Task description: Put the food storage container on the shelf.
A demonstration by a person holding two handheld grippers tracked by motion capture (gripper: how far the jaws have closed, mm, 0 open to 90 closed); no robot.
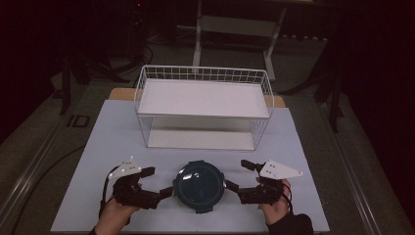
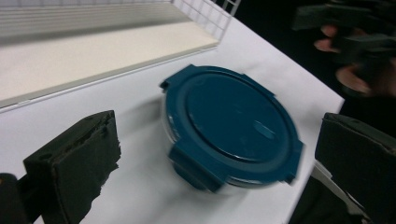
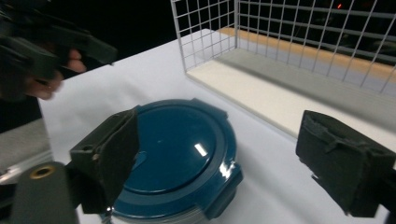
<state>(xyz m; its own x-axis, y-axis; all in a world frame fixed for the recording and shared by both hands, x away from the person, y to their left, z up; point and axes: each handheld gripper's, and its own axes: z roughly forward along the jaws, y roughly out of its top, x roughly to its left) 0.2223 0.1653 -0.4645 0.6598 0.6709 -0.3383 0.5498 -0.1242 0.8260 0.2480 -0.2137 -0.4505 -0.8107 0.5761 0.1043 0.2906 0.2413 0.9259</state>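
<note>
A white wire-mesh basket shelf (image 1: pixel 203 105) with a pale board on top stands on the white table (image 1: pixel 107 132), well beyond both grippers. Between them sits the round dark-blue lidded food container (image 1: pixel 199 185). The left gripper (image 1: pixel 159 182) is spread wide, gripping nothing, just left of the container; the right gripper (image 1: pixel 240 175) is likewise released, its near jaw beside the rim. Both hands reach in low from the near edge.

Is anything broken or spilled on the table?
No, nothing stands out. The blue tub sits flat with its lid on, nothing is spilled around it, and the wire rack stands straight behind it.
</note>
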